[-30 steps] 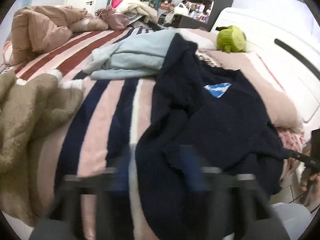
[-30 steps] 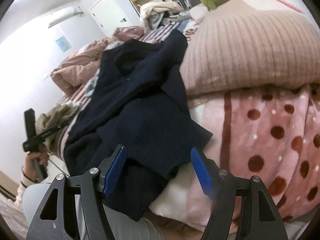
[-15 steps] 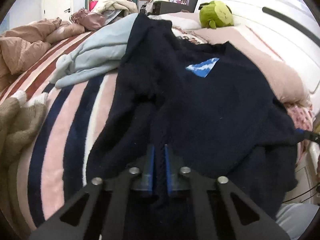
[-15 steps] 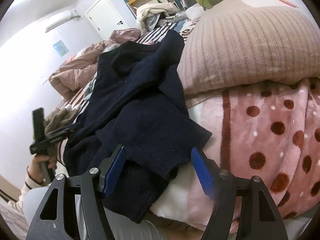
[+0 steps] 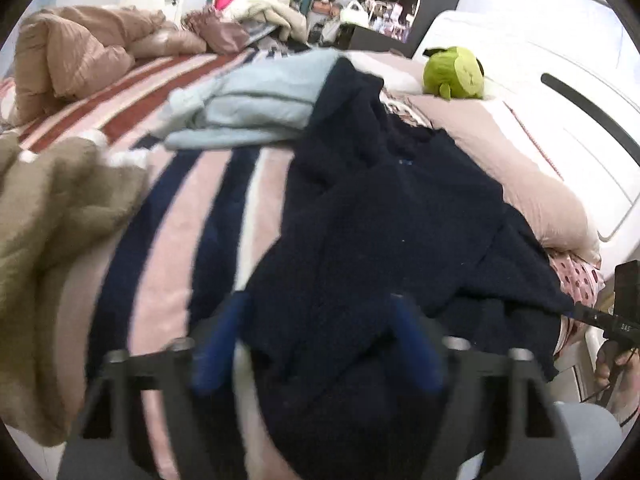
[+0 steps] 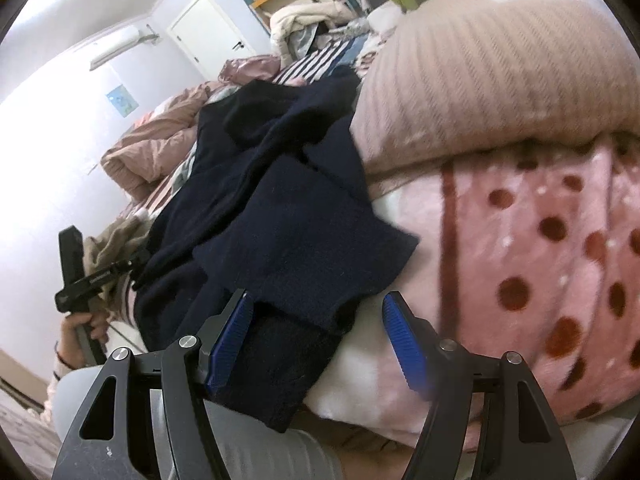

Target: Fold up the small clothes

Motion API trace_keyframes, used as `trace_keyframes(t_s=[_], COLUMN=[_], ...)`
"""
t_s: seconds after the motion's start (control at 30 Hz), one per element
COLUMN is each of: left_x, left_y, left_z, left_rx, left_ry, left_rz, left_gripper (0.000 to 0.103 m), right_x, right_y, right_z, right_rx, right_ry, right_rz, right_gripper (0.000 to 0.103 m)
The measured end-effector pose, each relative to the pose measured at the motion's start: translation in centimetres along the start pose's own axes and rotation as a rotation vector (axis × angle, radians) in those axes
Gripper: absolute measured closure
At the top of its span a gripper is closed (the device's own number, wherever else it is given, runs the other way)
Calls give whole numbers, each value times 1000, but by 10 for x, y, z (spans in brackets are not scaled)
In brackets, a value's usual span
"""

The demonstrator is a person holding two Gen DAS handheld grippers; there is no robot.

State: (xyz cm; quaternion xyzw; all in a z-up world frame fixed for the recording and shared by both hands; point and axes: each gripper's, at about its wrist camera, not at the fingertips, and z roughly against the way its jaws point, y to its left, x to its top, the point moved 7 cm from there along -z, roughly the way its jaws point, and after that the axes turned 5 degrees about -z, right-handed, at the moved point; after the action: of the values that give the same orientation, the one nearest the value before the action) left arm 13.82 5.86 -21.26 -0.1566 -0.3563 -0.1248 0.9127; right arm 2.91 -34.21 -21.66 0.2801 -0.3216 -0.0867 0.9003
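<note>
A dark navy sweater lies spread and rumpled on the striped bed, its hem hanging over the near edge. In the right wrist view the same sweater lies with a folded-over flap near the bed edge. My left gripper is open, its blue fingers either side of the sweater's near hem, holding nothing. My right gripper is open just above the sweater's lower corner, empty. The left gripper also shows from the side in the right wrist view.
A light blue garment lies behind the sweater. A tan fleece lies at the left, a brown quilt at the far left. A pink pillow, a green plush toy and a dotted blanket lie on the right.
My left gripper was shut on the sweater's hem half a second ago; it has opened and drawn back. The sweater has settled flatter, its blue label hidden. My right gripper has barely moved.
</note>
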Motion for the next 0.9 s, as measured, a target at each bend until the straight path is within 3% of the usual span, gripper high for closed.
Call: trace_keyframes(t_s=[0.27, 0.43, 0.53, 0.6, 0.63, 0.67, 0.7, 0.77, 0.9], left_x=[-39, -40, -36, -31, -28, -27, -25, -20, -4], left_y=[13, -15, -34, -42, -46, -49, -51, -50, -47], left_z=[-6, -19, -34, -41, -43, -44, -44, -38, -12], left_rx=[-94, -104, -47, -41, -48, -56, -61, -58, -95], left_ry=[110, 97, 104, 97, 95, 95, 96, 85, 14], left_rz=[79, 23, -52, -58, -58, -60, -62, -60, -28], left_gripper=[25, 28, 40, 53, 59, 72, 85, 91, 93], right_x=[-27, -26, -21, -16, -15, -13, -13, -9, 4], right_y=[7, 23, 34, 42, 44, 46, 47, 52, 69], right_z=[-6, -23, -38, -46, -50, -54, -60, -65, -46], right_rx=[122, 155, 146, 129, 118, 103, 90, 105, 156], right_ry=[134, 134, 125, 114, 110, 109, 114, 105, 29], right_rz=[1, 43, 84, 114, 123, 132, 140, 136, 145], right_gripper=[38, 37, 38, 42, 52, 70, 80, 90, 94])
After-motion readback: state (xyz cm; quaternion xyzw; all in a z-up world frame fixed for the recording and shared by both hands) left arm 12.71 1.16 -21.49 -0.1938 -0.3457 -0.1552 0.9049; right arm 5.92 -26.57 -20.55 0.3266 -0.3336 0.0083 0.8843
